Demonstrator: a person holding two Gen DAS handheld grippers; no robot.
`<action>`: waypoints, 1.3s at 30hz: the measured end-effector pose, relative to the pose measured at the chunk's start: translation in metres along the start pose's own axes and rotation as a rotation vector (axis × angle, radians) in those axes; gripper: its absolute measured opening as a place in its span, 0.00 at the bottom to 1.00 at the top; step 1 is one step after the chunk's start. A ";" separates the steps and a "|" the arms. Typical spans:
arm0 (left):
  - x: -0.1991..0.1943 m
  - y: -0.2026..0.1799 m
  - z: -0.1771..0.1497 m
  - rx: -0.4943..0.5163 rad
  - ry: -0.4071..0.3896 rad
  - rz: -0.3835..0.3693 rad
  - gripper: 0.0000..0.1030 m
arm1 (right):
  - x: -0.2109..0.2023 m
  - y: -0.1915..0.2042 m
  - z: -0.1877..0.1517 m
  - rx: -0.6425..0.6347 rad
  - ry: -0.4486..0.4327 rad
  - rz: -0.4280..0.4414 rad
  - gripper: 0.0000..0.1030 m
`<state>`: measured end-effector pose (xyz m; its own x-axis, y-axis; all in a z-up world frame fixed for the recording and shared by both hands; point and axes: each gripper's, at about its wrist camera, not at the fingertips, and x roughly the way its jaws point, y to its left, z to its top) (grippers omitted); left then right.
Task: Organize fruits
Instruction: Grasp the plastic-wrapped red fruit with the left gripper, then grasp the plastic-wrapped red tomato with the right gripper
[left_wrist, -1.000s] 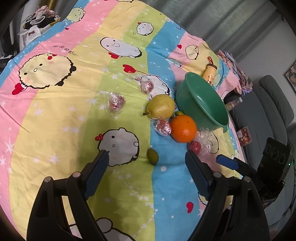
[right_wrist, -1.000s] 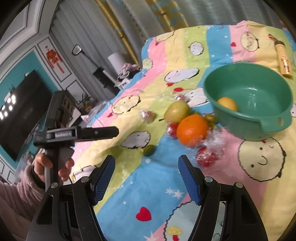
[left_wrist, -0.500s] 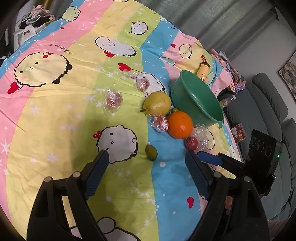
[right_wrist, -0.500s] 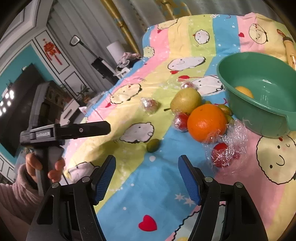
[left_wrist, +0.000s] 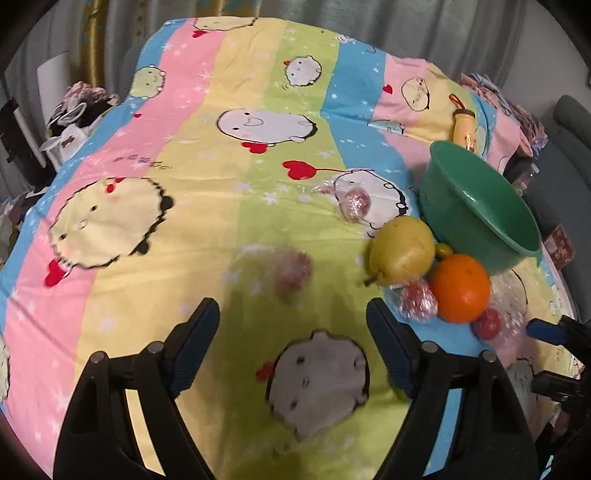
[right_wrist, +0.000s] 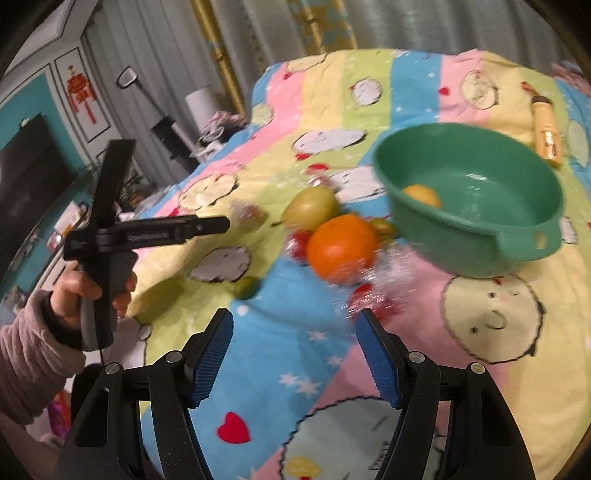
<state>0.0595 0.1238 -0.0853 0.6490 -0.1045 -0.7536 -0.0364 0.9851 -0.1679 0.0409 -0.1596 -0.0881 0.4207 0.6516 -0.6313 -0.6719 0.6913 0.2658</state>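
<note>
My left hand-held gripper (left_wrist: 291, 325), its jaws just narrowed but released and empty, hangs over the striped cartoon-print bedsheet (left_wrist: 229, 206) facing a blurred plastic-wrapped red fruit (left_wrist: 293, 273); my right hand-held gripper (right_wrist: 295, 350) is released and empty too. I judge I'm lining up a pick: next, straddle that fruit, clench, and carry it to the green plastic basin (left_wrist: 476, 206), which already holds one yellow fruit (right_wrist: 421, 195).

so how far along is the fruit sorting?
Early. Done: one yellow-orange fruit lies in the green bowl. In hand: nothing; the left hand-held gripper, whose jaws have just been closing a little, and the right hand-held gripper are both empty. Left on the bedsheet: pear, orange, small green fruit, several plastic-wrapped red fruits.
</note>
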 end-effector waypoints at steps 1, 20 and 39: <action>0.003 -0.001 0.002 0.004 0.000 0.007 0.77 | 0.000 -0.003 0.001 0.009 -0.003 -0.007 0.69; 0.040 -0.002 0.011 0.029 0.035 0.059 0.28 | 0.027 -0.031 0.002 0.068 0.048 -0.092 0.69; 0.039 0.002 0.010 0.005 0.026 0.024 0.27 | 0.060 -0.033 0.009 0.013 0.117 -0.117 0.33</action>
<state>0.0929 0.1236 -0.1087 0.6283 -0.0842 -0.7734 -0.0479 0.9880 -0.1466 0.0941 -0.1404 -0.1280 0.4214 0.5264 -0.7384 -0.6143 0.7647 0.1945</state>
